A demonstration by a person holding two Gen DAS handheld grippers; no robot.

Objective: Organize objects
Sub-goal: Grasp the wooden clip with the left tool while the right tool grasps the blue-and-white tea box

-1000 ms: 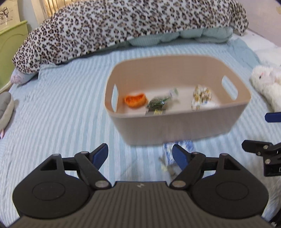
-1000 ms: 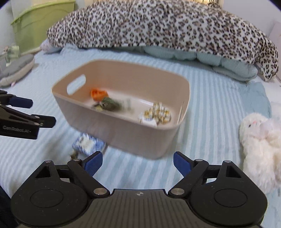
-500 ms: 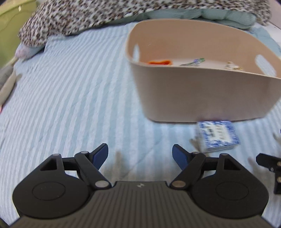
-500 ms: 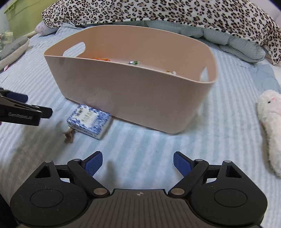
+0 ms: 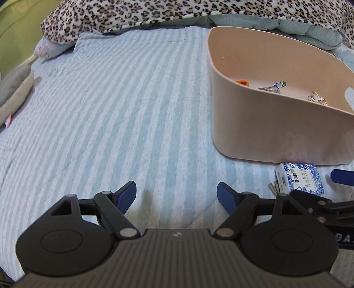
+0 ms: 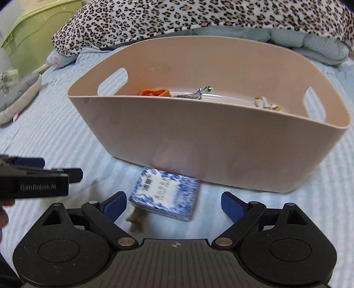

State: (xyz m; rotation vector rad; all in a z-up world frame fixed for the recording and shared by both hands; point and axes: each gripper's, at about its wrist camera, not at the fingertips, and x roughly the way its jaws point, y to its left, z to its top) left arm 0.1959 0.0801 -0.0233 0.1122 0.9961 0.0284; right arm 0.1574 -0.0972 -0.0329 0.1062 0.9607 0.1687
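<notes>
A beige plastic basket (image 6: 221,150) stands on the striped bed and holds an orange item (image 6: 156,92), a greenish wrapped item (image 6: 192,94) and a patterned packet (image 6: 265,104). A blue-and-white tissue pack (image 6: 164,196) lies on the sheet against the basket's near wall, with a small brown object (image 6: 136,220) beside it. My right gripper (image 6: 173,202) is open, low over the pack, which lies between its fingers. My left gripper (image 5: 176,193) is open and empty over bare sheet, left of the basket (image 5: 276,130) and the pack (image 5: 298,180).
A leopard-print blanket (image 6: 199,20) over a teal duvet lies behind the basket. A grey cushion (image 5: 13,88) sits at the bed's left edge, with a green bin (image 6: 33,37) beyond it.
Both grippers have dropped lower and closer to the bed. The right gripper has moved up to the tissue pack. The left gripper has shifted left, away from the basket.
</notes>
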